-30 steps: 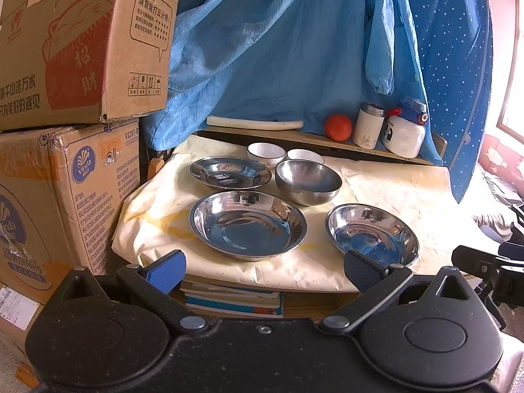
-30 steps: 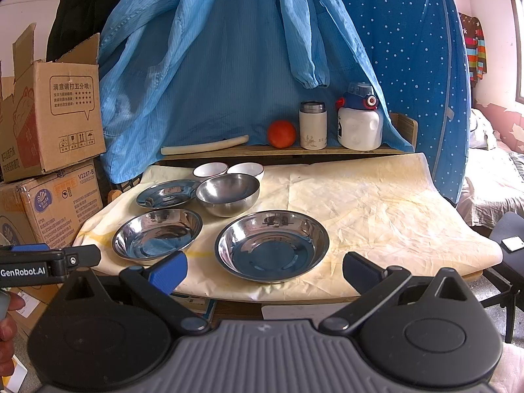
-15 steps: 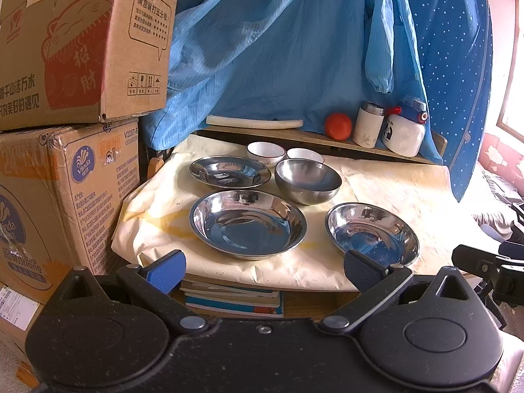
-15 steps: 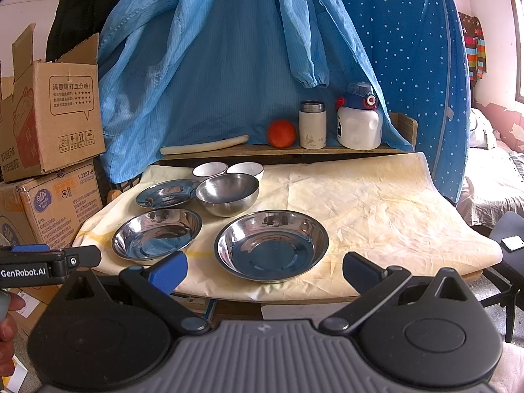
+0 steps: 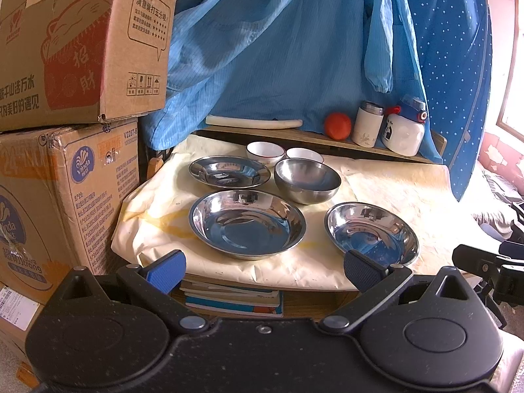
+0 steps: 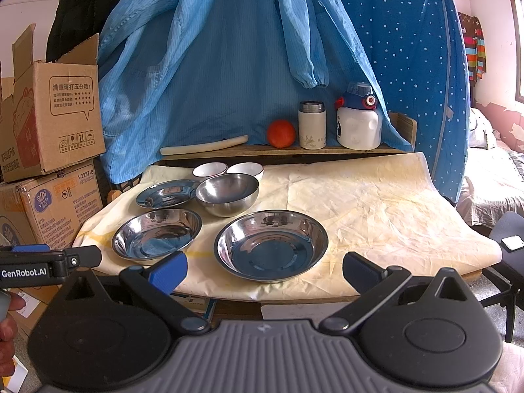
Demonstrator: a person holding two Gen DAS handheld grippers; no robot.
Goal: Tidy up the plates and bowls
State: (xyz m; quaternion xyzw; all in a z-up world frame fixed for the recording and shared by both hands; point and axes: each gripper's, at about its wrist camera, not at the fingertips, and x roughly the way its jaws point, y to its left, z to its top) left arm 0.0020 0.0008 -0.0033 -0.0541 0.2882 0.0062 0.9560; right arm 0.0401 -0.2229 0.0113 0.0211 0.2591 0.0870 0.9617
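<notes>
Six dishes lie ahead of our fingers, all on the cloth-covered table. Our left gripper and right gripper are both spread wide and hold nothing, short of the near table edge. Just beyond the right gripper's fingertips sits the nearest steel plate; past the left's, another steel plate. We judge nothing stacked yet. Bare cloth to the right leaves stacking room.

Both wrist cameras look forward and slightly down from just off the table's near edge. The left view sits further left; both share the steel dishes and back shelf.
</notes>
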